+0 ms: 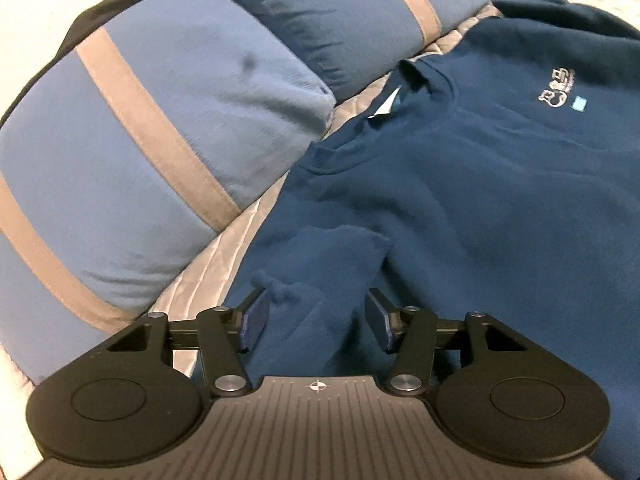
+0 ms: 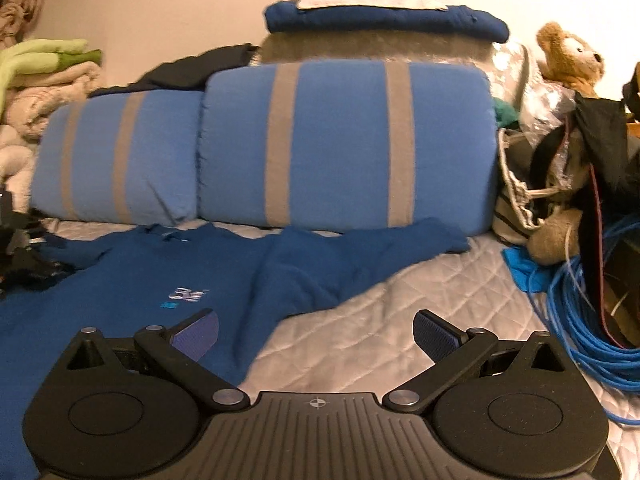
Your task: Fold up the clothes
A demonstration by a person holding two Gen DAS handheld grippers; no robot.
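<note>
A dark blue sweatshirt point(image 1: 460, 184) with a small white chest logo point(image 1: 556, 92) lies face up on a quilted bed. My left gripper point(image 1: 316, 320) is open just above the cuff end of a sleeve point(image 1: 320, 264) that is folded over the body. In the right wrist view the sweatshirt point(image 2: 120, 280) lies at the left, and its other sleeve point(image 2: 348, 256) stretches right toward the pillows. My right gripper point(image 2: 316, 336) is wide open and empty, over the sweatshirt's edge and the quilt.
Two blue pillows with grey stripes point(image 2: 344, 144) stand behind the sweatshirt; they also show in the left wrist view point(image 1: 132, 152). A coil of blue cable point(image 2: 588, 312), bags and a teddy bear point(image 2: 572, 60) crowd the right. Folded clothes point(image 2: 44, 68) are piled far left.
</note>
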